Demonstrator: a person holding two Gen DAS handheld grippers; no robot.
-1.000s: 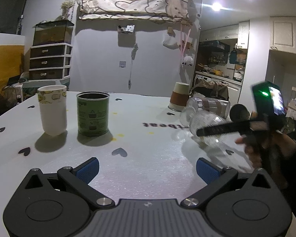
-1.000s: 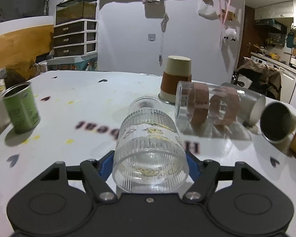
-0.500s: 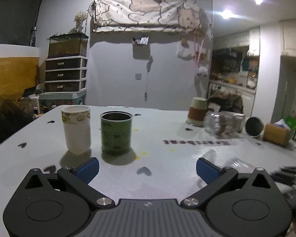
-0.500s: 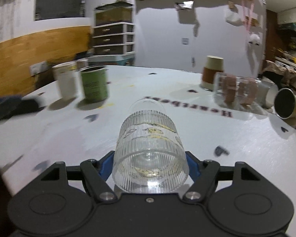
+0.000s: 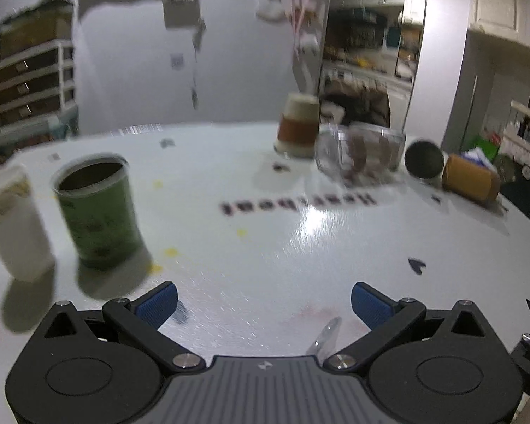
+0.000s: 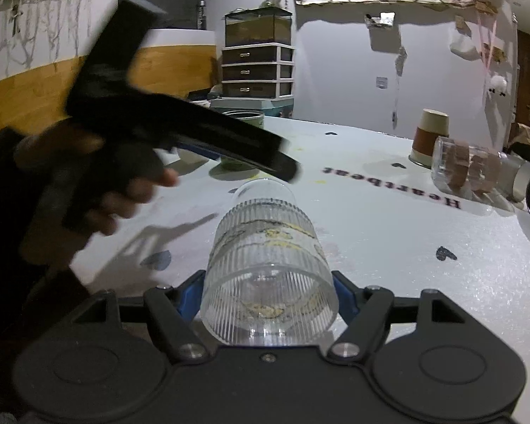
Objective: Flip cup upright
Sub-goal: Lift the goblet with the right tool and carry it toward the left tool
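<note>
My right gripper [image 6: 266,295] is shut on a ribbed clear glass cup [image 6: 266,265]. The cup lies on its side between the blue pads, its thick base toward the camera, above the white table [image 6: 388,247]. A sliver of the glass rim [image 5: 324,334] shows low in the left wrist view. My left gripper [image 5: 263,300] is open and empty above the table; its black body [image 6: 180,134] and the gloved hand cross the left of the right wrist view, just above the cup.
A white paper cup [image 5: 14,222] and a green can [image 5: 97,212] stand upright at the left. At the back right are an upside-down brown-banded cup [image 5: 298,125], a clear glass on its side [image 5: 360,153], a metal cup on its side [image 5: 424,159] and an orange box [image 5: 471,178].
My right gripper has carried the glass cup leftward across the table. My left gripper has swung in close to it and tilted down; its view is blurred with motion.
</note>
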